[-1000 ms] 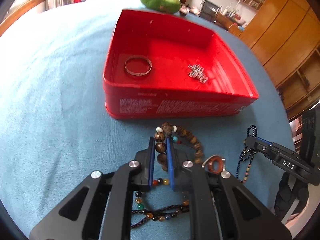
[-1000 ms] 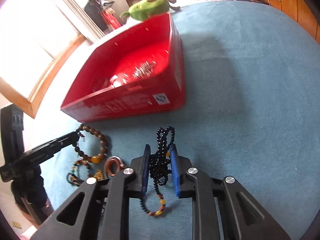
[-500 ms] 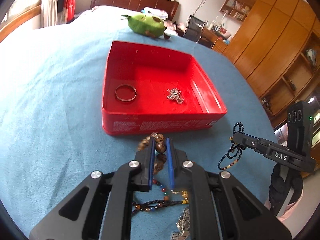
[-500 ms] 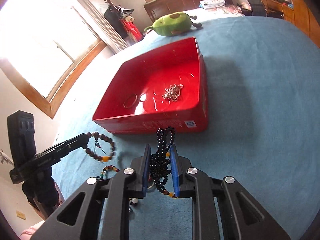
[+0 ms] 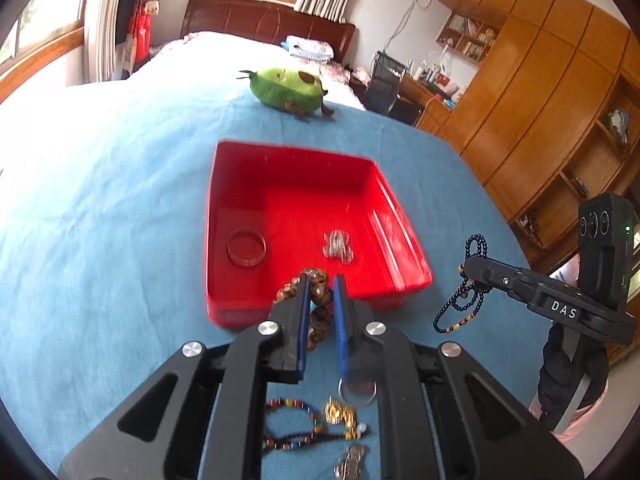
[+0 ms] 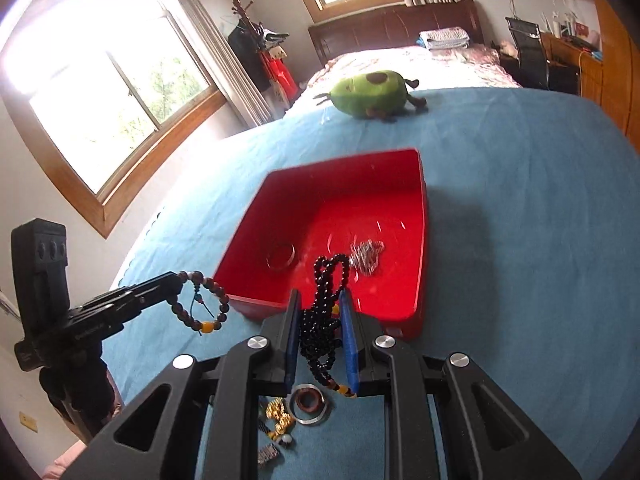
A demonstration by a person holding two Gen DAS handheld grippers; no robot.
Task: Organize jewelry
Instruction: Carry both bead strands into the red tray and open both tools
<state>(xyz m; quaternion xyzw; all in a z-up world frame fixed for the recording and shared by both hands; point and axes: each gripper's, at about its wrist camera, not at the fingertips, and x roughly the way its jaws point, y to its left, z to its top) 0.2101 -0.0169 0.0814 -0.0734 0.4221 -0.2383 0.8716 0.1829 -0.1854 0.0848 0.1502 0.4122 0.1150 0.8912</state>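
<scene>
Your left gripper [image 5: 320, 292] has its 2 blue-padded fingers clamped on the brown bead bracelet [image 5: 316, 280], and the loop hangs clear of the blue cloth [image 5: 100, 220], right in front of the near wall of the red tray [image 5: 224, 316]. From the right wrist view you can see that same bracelet dangling off the left fingertips, an orange bead at its lowest point, just beside the tray's near left corner.

Your right gripper [image 6: 320, 308] is pinched on the black bead strand [image 6: 326, 280]. One loop pokes up past the fingertips over the tray's near edge, and the rest bunches between the pads and trails down to a few orange beads.

Inside the tray, a metal bangle [image 5: 246, 247] lies flat at the left and a small silver chain heap [image 5: 338, 245] sits toward the right, the 2 well apart.

On the cloth under your grippers there's more waiting: a multicoloured bead bracelet [image 5: 296, 408], a gold charm [image 5: 340, 412], a silver ring with a reddish centre [image 6: 309, 400] and a small metal link piece [image 6: 268, 454].

Beyond the tray's far wall sits a green avocado plush [image 5: 286, 90], apart from the tray, near the far edge of the cloth.
</scene>
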